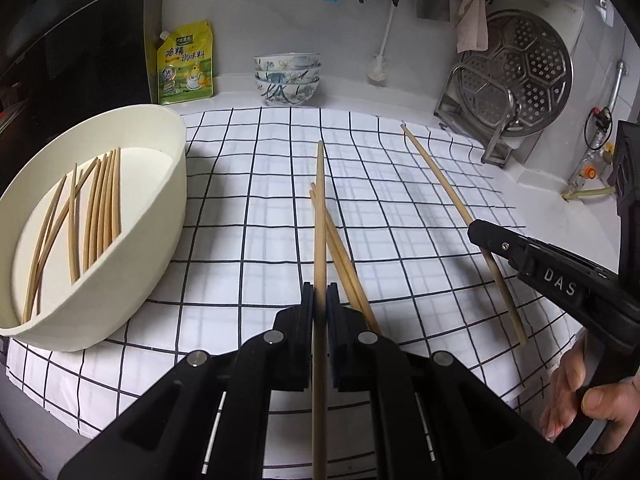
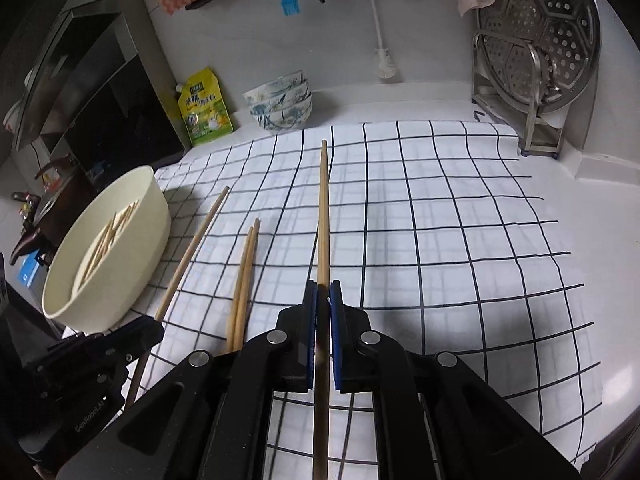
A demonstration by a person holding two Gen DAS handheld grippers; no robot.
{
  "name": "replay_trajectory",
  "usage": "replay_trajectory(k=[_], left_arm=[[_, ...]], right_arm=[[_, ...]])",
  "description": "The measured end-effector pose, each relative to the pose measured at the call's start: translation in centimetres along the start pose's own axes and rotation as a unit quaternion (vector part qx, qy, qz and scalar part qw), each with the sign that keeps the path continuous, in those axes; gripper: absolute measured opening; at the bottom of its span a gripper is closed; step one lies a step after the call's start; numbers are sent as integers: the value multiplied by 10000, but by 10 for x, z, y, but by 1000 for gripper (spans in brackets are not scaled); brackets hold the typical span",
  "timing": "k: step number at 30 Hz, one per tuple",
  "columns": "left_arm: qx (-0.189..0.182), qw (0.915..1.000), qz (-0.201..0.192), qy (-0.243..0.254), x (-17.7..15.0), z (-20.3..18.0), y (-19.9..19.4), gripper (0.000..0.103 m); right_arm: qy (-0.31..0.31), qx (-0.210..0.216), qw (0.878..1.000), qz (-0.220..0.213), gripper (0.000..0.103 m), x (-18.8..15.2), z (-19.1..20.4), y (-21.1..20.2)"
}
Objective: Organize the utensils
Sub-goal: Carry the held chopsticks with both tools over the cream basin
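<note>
With each pair of fingers clamped on a single chopstick, this reads as the carrying step of the sorting.

Left gripper (image 1: pixel 320 300): fingers pressed together on one chopstick (image 1: pixel 319 216), its tip held clear above the checked cloth (image 1: pixel 400 208).
Right gripper (image 2: pixel 324 300): fingers likewise pinched on its own chopstick (image 2: pixel 323 208), pointing away and downward.
Step in hand: both sticks appear lifted off the cloth, not yet delivered.
Loose pair (image 2: pixel 245 276): two chopsticks lie on the cloth between the grippers, touching each other.
Destination, as I judge it: the cream bowl (image 1: pixel 160 216) at the left edge of the cloth, already holding many chopsticks (image 1: pixel 96 216).
Next move calls for: swinging each stick leftward over the bowl's rim, then parting the fingers.
In the way: the left gripper sits between the right one and the bowl, so they could cross.
Farther out on the tabletop: stacked patterned bowls (image 1: pixel 286 78), a yellow seasoning pouch (image 1: pixel 185 64), a steamer tray (image 1: pixel 520 72) in its rack.
</note>
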State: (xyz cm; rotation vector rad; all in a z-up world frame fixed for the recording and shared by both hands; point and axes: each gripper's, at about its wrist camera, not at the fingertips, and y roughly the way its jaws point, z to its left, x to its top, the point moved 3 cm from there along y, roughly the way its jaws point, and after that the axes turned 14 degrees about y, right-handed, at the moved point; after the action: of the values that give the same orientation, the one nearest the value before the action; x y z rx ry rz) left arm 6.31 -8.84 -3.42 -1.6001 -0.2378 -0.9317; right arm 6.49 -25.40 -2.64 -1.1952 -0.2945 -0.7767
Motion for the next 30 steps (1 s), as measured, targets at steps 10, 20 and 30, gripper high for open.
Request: replay_trajectory(k=[10, 20, 30], left_arm=[[6, 9980, -603, -190, 31, 53, -47, 7], [880, 9901, -738, -812, 19, 176, -76, 7], [1172, 9860, -260, -1155, -10, 248, -50, 7]], right_arm=[[-18, 313, 9994, -172, 6, 16, 52, -6], [-674, 1049, 9920, 205, 6, 11, 177, 37], [-1319, 1340, 9777, 935, 6, -15, 282, 94]])
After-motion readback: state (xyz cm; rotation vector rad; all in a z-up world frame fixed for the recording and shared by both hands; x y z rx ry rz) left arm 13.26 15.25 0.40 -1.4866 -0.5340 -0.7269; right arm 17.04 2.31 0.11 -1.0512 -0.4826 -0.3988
